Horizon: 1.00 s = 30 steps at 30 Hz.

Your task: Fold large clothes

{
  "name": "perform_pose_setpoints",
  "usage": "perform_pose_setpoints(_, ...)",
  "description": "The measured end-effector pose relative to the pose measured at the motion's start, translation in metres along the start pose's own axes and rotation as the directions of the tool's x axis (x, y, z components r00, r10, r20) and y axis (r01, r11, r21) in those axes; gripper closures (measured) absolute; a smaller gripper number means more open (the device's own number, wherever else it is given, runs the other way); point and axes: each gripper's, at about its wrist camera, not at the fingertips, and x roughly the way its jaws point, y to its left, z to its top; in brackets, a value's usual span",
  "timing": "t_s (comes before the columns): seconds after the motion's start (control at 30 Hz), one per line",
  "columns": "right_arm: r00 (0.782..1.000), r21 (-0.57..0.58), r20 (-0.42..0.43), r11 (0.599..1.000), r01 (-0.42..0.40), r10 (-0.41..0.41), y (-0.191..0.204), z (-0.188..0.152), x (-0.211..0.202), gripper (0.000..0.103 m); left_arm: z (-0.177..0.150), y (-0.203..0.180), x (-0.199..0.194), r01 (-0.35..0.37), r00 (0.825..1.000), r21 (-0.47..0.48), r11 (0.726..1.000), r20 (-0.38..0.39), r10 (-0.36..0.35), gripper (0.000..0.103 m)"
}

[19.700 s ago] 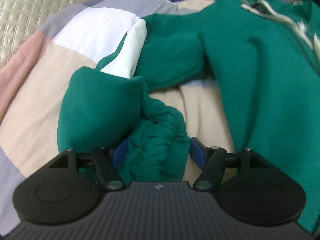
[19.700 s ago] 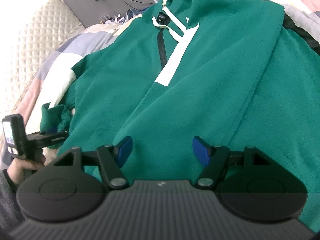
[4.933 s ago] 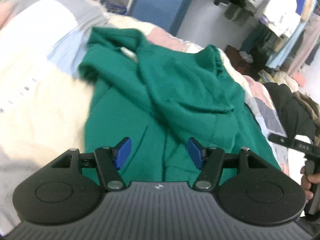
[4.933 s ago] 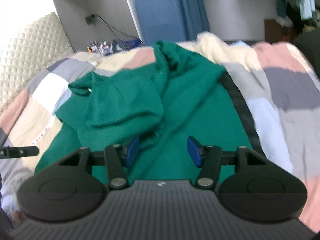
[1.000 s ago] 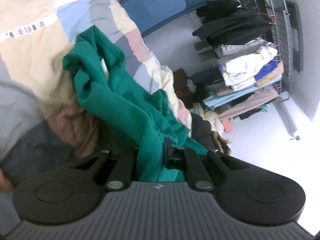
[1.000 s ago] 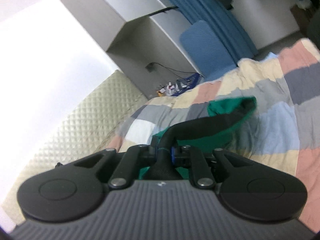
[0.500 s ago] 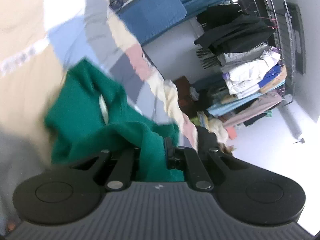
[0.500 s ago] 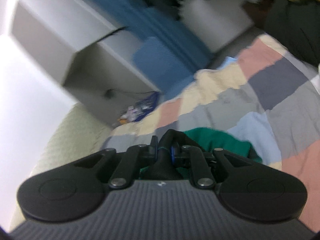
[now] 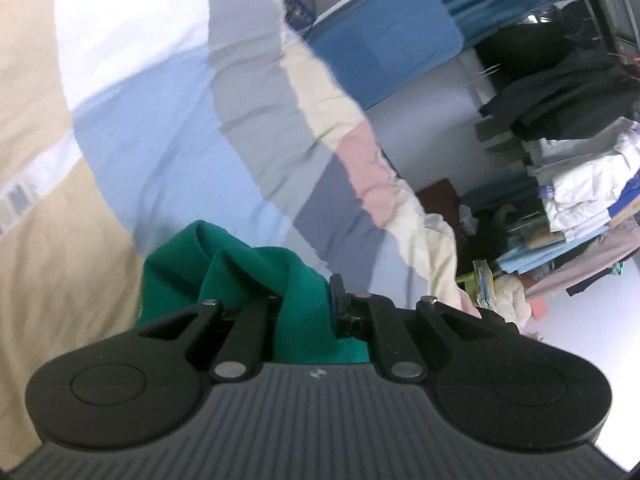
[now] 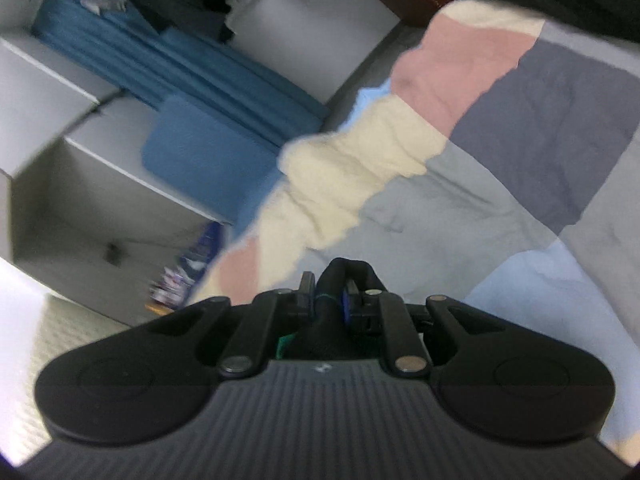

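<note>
My left tool [image 9: 298, 304] is clamped narrow on a bunch of the green garment [image 9: 240, 276]. The cloth rises out of the jaws and runs up and to the left in my left wrist view, folds ridged along that line, and ends in a rounded hump over the patchwork quilt [image 9: 168, 152]. The rest of the garment drops behind the tool body, so I cannot tell its full length or which part I hold.

My right tool [image 10: 326, 300] is pinched nearly closed on a dark rolled band [image 10: 348, 270] that loops up just past the fingertips. A sliver of green [image 10: 284, 345] shows below the left finger link; everything else of the garment is hidden under the tool body in this view.

Quilt spreads wide ahead of both tools. In the right wrist view its far edge runs across the upper frame, crumpled cream and pink, and beyond it stand a blue padded board [image 10: 200, 160] and a grey cabinet [image 10: 100, 184]. In the left wrist view the quilt's edge falls off to the right, toward a rack of stacked clothes [image 9: 576, 184].

Both views are motion-blurred and tilted; small items by the cabinet are unreadable.
</note>
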Motion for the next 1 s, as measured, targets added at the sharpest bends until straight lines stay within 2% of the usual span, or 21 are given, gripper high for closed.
perform_pose_setpoints(0.17,0.996,-0.045,-0.078,0.998,0.032,-0.036,-0.037,-0.011,0.059,0.087,0.014,0.022,0.054,-0.020,0.999,0.032,0.999,-0.041,0.021,0.091)
perform_pose_setpoints(0.3,0.991,-0.037,-0.125,0.998,0.046,-0.050,-0.051,-0.018,0.091,0.087,0.019,0.036,0.078,0.008,0.999,0.008,1.000,-0.047,-0.008,0.091)
perform_pose_setpoints(0.43,0.992,-0.059,-0.122,0.998,0.038,-0.045,-0.051,-0.019,0.099,0.087,0.018,0.038,0.090,-0.007,0.998,0.022,1.000,-0.058,0.008,0.091)
perform_pose_setpoints(0.6,0.993,-0.083,-0.112,0.996,0.018,-0.027,-0.050,-0.021,0.090,0.085,0.010,0.028,0.082,-0.021,0.999,0.056,0.998,-0.025,0.022,0.090)
perform_pose_setpoints(0.67,0.993,-0.099,-0.113,0.995,0.016,-0.028,-0.045,-0.021,0.084,0.080,0.005,0.021,0.076,-0.035,0.999,0.088,0.995,-0.024,0.038,0.085)
perform_pose_setpoints(0.7,0.993,-0.109,-0.112,0.994,0.016,-0.028,-0.042,-0.022,0.082,0.077,0.003,0.015,0.071,-0.044,0.999,0.111,0.993,-0.025,0.047,0.075)
perform_pose_setpoints(0.73,0.994,-0.120,-0.111,0.993,0.011,-0.024,-0.039,-0.023,0.077,0.067,0.000,0.010,0.066,-0.049,0.998,0.125,0.991,-0.020,0.052,0.058)
perform_pose_setpoints(0.77,0.994,-0.132,-0.107,0.991,0.000,-0.015,-0.036,-0.024,0.071,0.054,-0.004,0.005,0.060,-0.054,0.998,0.137,0.989,-0.012,0.056,0.049)
perform_pose_setpoints(0.8,0.995,-0.141,-0.100,0.990,-0.007,-0.007,-0.033,-0.026,0.065,0.048,-0.008,0.000,0.052,-0.061,0.998,0.152,0.986,0.002,0.062,0.040)
perform_pose_setpoints(0.83,0.996,-0.153,-0.093,0.988,-0.014,-0.001,-0.030,-0.028,0.058,0.037,-0.013,-0.007,0.043,-0.076,0.997,0.178,0.981,0.021,0.073,0.038)
perform_pose_setpoints(0.87,0.996,-0.172,-0.086,0.985,-0.016,0.001,-0.025,-0.031,0.050,0.034,-0.019,-0.016,0.035,-0.103,0.994,0.212,0.972,0.042,0.096,0.037)
perform_pose_setpoints(1.0,0.998,-0.235,-0.058,0.972,-0.019,0.005,-0.008,-0.038,0.020,0.034,-0.044,-0.042,0.003,-0.181,0.982,0.316,0.931,0.111,0.153,0.035)
